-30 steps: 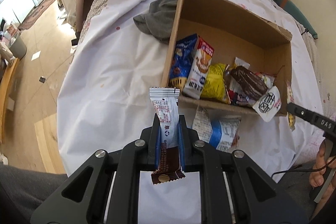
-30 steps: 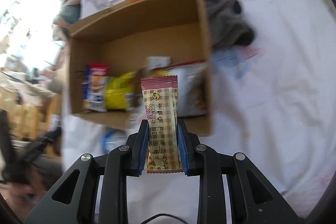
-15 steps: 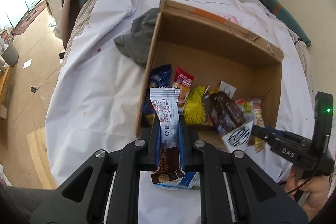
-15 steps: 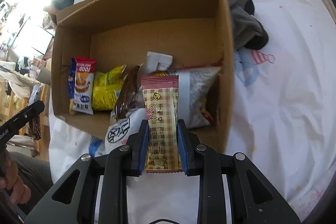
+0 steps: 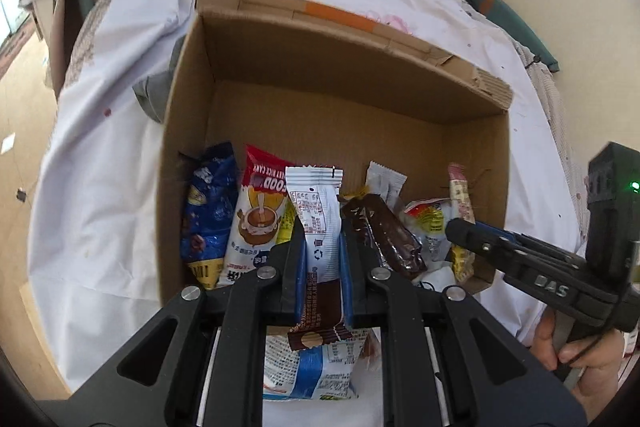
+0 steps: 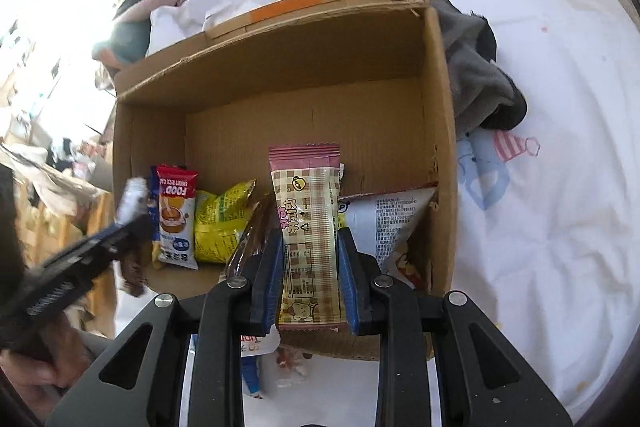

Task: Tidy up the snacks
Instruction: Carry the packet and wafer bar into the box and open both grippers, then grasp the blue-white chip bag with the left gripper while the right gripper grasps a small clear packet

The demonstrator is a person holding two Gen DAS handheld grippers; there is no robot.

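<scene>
An open cardboard box [image 5: 360, 67] lies on the white sheet with several snack packets lined along its near wall: a blue one [image 5: 208, 211], a red and white rice cake packet [image 5: 256, 223] and a brown bar [image 5: 392, 235]. My left gripper [image 5: 322, 239] is shut on a white and brown bar [image 5: 316, 211], held upright over the box's near edge. In the right wrist view my right gripper [image 6: 309, 247] is shut on a pink checked bar [image 6: 308, 211] above the near right part of the box [image 6: 280, 47], beside a large white packet [image 6: 388, 223].
A white and blue packet [image 5: 312, 367] lies on the sheet in front of the box. A grey cloth [image 6: 476, 67] is bunched against the box's side. Clothes are piled at the back of the bed, and the floor drops away at the left in the left wrist view.
Both grippers have come closer to the box with their bars still gripped. The left one moved from over the sheet to the box's near edge.
</scene>
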